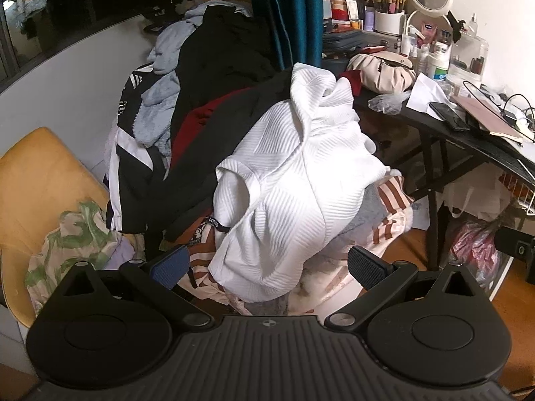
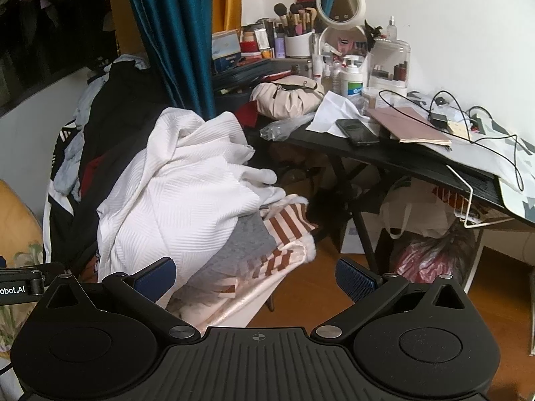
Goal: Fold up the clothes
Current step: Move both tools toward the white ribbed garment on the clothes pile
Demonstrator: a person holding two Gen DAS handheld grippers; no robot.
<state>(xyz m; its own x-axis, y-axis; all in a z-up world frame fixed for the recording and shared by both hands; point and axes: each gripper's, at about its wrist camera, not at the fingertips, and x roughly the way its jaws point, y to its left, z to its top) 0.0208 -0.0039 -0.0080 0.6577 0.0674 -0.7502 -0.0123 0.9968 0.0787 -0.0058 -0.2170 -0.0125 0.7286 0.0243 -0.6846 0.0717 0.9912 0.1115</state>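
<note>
white ribbed top (image 1: 294,173) draped atop clothes pile, just ahead of left gripper (image 1: 267,265) and right gripper (image 2: 255,277); both spread wide, empty.

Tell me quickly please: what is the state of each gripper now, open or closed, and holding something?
Left gripper: open, holding nothing, in front of the white ribbed textured garment.
Right gripper: open, holding nothing.

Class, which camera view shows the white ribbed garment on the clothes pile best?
The left wrist view: the white ribbed garment fills the centre, with an armhole visible, ahead of the open left gripper. The right wrist view shows it off-centre and bunched.
</note>
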